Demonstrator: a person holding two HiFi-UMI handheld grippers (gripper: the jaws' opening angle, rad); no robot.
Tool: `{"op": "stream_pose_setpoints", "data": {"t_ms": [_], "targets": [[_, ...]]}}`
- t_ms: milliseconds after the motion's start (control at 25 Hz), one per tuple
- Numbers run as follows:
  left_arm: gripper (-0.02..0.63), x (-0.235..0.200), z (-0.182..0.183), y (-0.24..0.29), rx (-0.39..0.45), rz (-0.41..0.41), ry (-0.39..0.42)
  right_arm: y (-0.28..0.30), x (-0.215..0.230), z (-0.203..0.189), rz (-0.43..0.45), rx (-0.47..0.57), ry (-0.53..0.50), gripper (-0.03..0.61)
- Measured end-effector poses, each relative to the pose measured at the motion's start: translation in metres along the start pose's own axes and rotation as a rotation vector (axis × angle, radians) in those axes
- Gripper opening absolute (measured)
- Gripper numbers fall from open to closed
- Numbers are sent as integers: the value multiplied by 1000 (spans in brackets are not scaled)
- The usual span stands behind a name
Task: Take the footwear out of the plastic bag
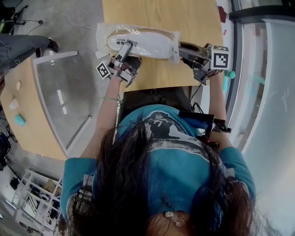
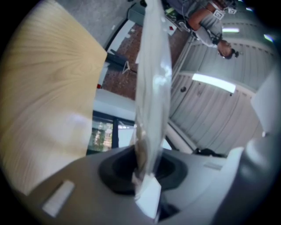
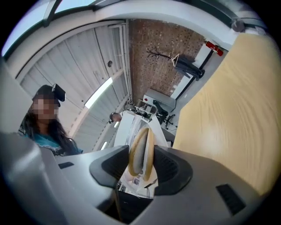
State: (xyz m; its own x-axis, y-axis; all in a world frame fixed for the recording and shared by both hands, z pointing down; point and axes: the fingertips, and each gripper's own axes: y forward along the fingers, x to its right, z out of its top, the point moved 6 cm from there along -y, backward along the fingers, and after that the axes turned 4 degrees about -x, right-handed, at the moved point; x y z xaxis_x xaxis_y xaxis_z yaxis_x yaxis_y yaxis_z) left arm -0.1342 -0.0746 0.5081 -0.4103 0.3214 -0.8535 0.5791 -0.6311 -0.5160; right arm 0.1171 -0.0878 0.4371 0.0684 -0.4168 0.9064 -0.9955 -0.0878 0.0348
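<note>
Dark hair [image 1: 138, 193] fills the near foreground. Beyond it, the left tongs [image 1: 125, 47] are clamped on a thin fold of the plastic bag [image 1: 103, 34], with film alone between the jaws. The right tongs [image 1: 183, 50] are closed on the tan end of the footwear [image 1: 147, 44], which pokes out of the bag's mouth. The rest lies sleeved in film between the two tongs, over the counter [image 1: 161, 14]. The footwear looks light, flat and bendy, and the film slick and stretchy. The firm sole edge at the right tongs therefore seems the surest hold, with the left tongs pinching bag only.

Clear plastic bag [image 1: 103, 33], white-and-tan footwear [image 1: 147, 45], pale wood-grain table [image 1: 156, 14], grey floor [image 1: 78, 18].
</note>
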Motion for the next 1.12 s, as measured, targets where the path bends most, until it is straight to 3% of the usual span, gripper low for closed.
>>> {"op": "stream_pose_setpoints", "data": {"t_ms": [120,320,640,840,1120], "targets": [[61,3,3,3,-23,49,56,1,-2,1,39,48,54,175],[61,0,11,4,-38,162,124,7,2,6,-8,37,86,132],[92,-3,29,-7,111,204,166,-6,16,3,-45,63,178,77],[91,-6,37,-3,13,290,231,-25,20,1,-75,72,184,77],[92,-23,43,-4,-28,426,278,-47,29,-6,-140,82,209,77]]}}
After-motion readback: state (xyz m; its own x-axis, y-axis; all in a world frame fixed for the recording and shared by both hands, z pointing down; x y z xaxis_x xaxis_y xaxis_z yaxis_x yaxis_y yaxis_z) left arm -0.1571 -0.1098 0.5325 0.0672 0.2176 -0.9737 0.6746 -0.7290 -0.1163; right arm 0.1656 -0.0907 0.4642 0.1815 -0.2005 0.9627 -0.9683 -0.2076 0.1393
